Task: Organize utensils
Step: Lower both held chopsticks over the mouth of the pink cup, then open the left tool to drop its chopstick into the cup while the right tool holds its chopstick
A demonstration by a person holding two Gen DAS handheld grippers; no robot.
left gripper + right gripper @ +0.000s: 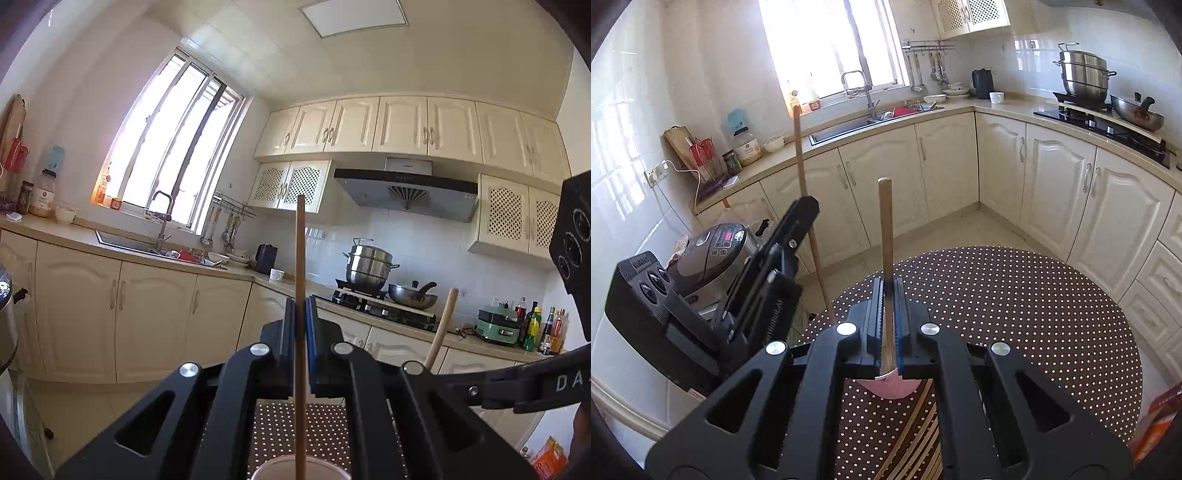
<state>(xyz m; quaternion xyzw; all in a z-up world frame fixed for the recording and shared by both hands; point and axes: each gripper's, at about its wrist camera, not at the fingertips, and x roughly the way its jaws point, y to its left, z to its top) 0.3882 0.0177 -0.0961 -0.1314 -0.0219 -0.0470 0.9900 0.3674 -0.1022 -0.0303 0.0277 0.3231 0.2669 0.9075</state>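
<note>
My left gripper (300, 306) is shut on a thin wooden stick (300, 266), a chopstick, held upright; its lower end reaches down to the rim of a pink cup (299, 469) at the bottom of the left wrist view. My right gripper (887, 288) is shut on a thicker wooden utensil handle (885, 229), also upright, over the pink cup (891, 387). The right view shows the left gripper (783, 258) with its stick (803, 173) to the left. The left view shows the thick handle (441, 328) and the right gripper body (517, 384) at right.
The cup stands on a round table with a brown polka-dot cloth (1015, 314); a bamboo mat (916, 428) lies on it. An orange box (1156, 424) sits at the table's right edge. A rice cooker (716, 247) stands left. Cabinets, sink (849, 125) and stove (1108, 122) lie beyond.
</note>
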